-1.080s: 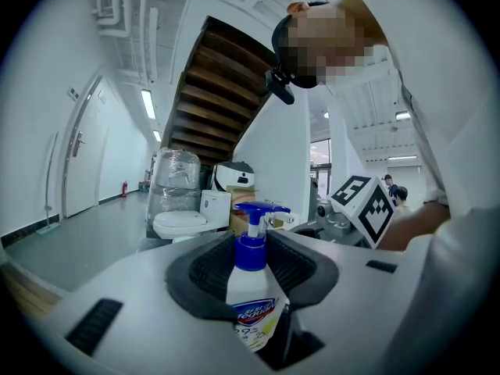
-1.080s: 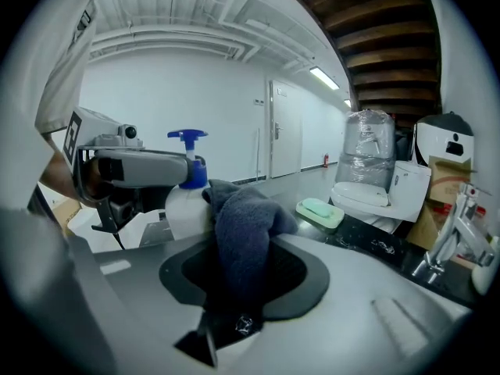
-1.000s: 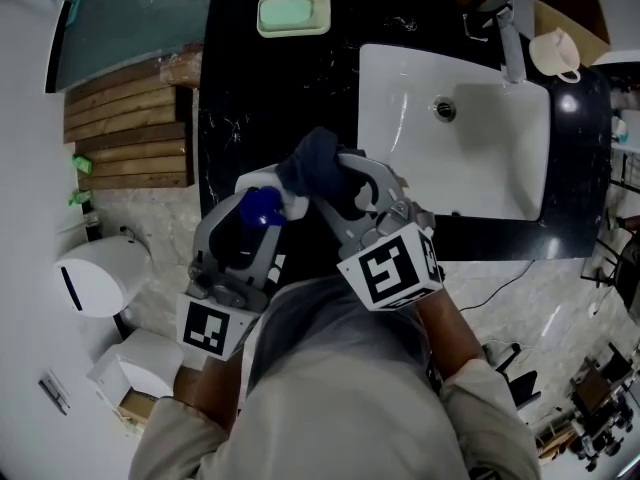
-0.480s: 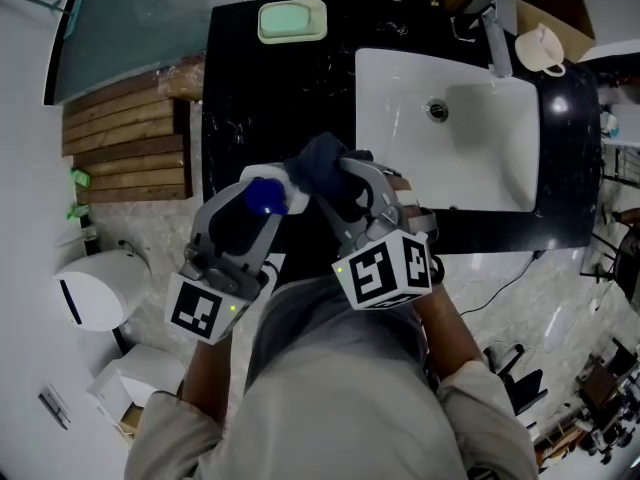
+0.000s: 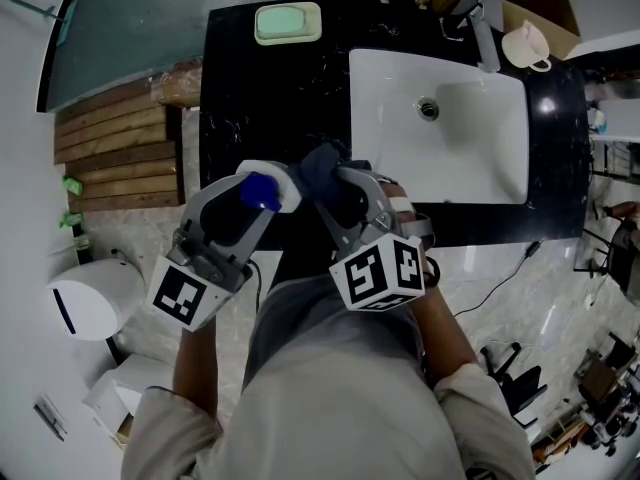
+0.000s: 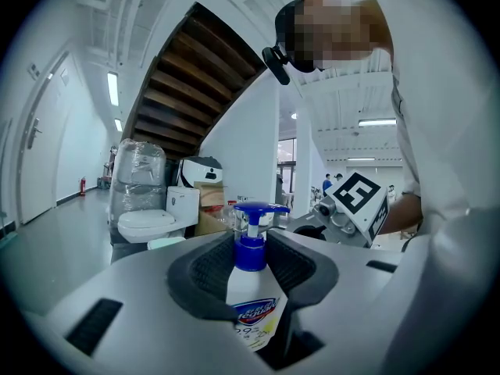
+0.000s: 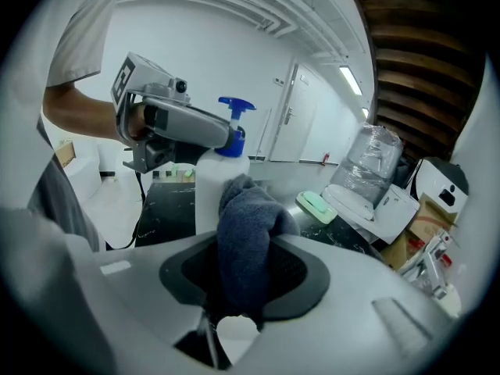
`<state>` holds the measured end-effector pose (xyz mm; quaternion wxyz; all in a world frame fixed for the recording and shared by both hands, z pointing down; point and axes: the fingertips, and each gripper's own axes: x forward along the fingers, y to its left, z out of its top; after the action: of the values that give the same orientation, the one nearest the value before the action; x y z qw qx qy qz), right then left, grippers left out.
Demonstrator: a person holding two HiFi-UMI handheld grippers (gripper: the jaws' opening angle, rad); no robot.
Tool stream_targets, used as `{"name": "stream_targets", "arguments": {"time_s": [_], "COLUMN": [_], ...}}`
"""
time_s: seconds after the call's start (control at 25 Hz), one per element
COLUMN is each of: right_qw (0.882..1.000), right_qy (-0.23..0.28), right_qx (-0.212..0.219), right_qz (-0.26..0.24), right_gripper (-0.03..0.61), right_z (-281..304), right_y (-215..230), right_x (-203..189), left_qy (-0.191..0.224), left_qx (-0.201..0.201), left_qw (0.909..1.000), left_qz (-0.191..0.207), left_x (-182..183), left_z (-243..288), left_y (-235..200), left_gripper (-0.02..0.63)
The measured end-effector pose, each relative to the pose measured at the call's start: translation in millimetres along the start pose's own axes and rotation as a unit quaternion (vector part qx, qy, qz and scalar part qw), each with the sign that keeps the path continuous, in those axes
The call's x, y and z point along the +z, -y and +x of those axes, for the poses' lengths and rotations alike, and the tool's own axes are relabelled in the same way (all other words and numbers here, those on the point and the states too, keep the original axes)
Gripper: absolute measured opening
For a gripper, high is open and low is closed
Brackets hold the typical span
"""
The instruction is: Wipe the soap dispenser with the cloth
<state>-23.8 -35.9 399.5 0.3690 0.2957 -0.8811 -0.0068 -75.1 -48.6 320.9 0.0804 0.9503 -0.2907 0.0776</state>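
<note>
Overhead, a black counter (image 5: 250, 88) with a white sink basin (image 5: 490, 158) sunk into its right half. At the back left corner, a pale green soap bar in a cream dish (image 5: 288, 22). Behind the basin, a chrome faucet (image 5: 484, 30), and just right of it a white cup (image 5: 524, 44). Left of the counter, a stack of wooden slats (image 5: 120, 143).

Above the counter's front edge, left of the basin, both grippers side by side. Left gripper (image 5: 255, 198) clamped on the neck and shoulders of a white soap dispenser (image 6: 254, 307) with a blue pump head, held upright. Right gripper (image 5: 332, 186) closed tight on a bunched dark blue-grey cloth (image 7: 246, 241), with the cloth's free end against the bottle's right side. From the right gripper view, lower part of the bottle hidden behind the cloth. From overhead, counter's front edge partly hidden by the grippers and the person's grey shirt.

Counted: two grippers, one dispenser, one cloth, one dish, one cup, one faucet.
</note>
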Motion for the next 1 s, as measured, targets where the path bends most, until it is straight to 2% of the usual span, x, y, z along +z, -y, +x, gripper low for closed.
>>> {"name": "stream_targets", "arguments": {"time_s": [0.64,1.0], "right_qw": [0.998,0.994], "right_qy": [-0.058,-0.096], "right_qx": [0.018,0.021], "right_qz": [-0.018,-0.056], "right_gripper": [0.117,0.117], "right_z": [20.5,28.4], "right_y": [-13.7,-18.6], "right_x": [-29.1,-43.8], "left_qy": [0.007,0.005], "left_qx": [0.007,0.012], "left_qw": [0.9999,0.9999], "left_qz": [-0.003,-0.006], "left_x": [0.1,-1.2], "left_z": [-1.1,-2.4], "left_y": [-1.2,-1.0], "left_gripper": [0.124,0.124]}}
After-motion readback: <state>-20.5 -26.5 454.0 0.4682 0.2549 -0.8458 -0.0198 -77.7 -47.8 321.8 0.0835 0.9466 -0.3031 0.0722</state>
